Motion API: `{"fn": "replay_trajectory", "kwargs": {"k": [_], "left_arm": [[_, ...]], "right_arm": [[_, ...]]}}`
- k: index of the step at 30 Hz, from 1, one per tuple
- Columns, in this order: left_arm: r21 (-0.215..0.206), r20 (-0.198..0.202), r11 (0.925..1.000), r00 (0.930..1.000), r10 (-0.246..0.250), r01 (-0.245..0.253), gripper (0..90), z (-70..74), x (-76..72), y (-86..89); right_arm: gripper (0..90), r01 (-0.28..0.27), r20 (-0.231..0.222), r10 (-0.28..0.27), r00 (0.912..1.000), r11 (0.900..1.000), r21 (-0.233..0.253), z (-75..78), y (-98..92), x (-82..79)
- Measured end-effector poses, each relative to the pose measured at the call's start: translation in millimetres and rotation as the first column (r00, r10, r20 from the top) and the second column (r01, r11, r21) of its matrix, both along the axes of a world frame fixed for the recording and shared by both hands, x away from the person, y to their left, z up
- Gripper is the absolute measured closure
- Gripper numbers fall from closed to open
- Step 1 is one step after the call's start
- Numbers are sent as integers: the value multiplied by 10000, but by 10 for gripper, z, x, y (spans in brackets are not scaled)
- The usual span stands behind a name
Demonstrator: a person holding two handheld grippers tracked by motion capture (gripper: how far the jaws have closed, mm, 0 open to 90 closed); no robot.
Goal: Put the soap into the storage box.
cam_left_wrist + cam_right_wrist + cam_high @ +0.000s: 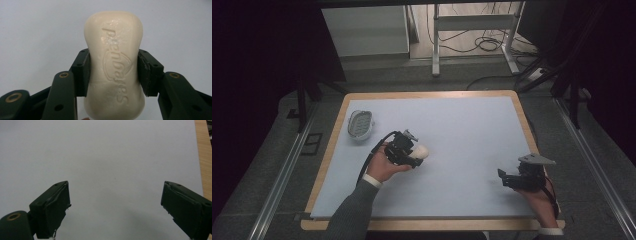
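Observation:
A cream bar of soap [115, 62] with embossed lettering sits between the pads of my left gripper [113, 72], which is shut on its sides. In the high view the left gripper [411, 152] is at the table's left-centre, and the soap [420, 151] pokes out to its right, just above the mat. My right gripper [507, 179] rests near the table's front right corner, its jaws wide apart with nothing between them. In its own view the right gripper [115, 205] looks across bare mat.
A white oval soap dish [360, 124] with a slotted insert lies at the back left of the pale blue mat [462, 125]. The table's wooden rim [527, 125] frames the mat. Metal rails and cables lie beyond the table.

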State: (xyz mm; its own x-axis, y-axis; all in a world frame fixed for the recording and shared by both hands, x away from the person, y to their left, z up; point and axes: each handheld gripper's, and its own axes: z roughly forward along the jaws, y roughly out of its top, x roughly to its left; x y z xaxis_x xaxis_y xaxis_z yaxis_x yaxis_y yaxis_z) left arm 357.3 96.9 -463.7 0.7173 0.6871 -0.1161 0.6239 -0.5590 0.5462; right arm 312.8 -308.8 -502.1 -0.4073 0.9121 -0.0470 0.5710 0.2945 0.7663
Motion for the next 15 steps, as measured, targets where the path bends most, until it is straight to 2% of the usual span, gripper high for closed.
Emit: {"fn": "replay_trajectory", "kwargs": {"k": [15], "left_arm": [[-49,77,9980,9980,634,-634,497,36,108,218]], "right_arm": [[84,13,-8,-13,10000,10000,-31,-8,1,1]]}}
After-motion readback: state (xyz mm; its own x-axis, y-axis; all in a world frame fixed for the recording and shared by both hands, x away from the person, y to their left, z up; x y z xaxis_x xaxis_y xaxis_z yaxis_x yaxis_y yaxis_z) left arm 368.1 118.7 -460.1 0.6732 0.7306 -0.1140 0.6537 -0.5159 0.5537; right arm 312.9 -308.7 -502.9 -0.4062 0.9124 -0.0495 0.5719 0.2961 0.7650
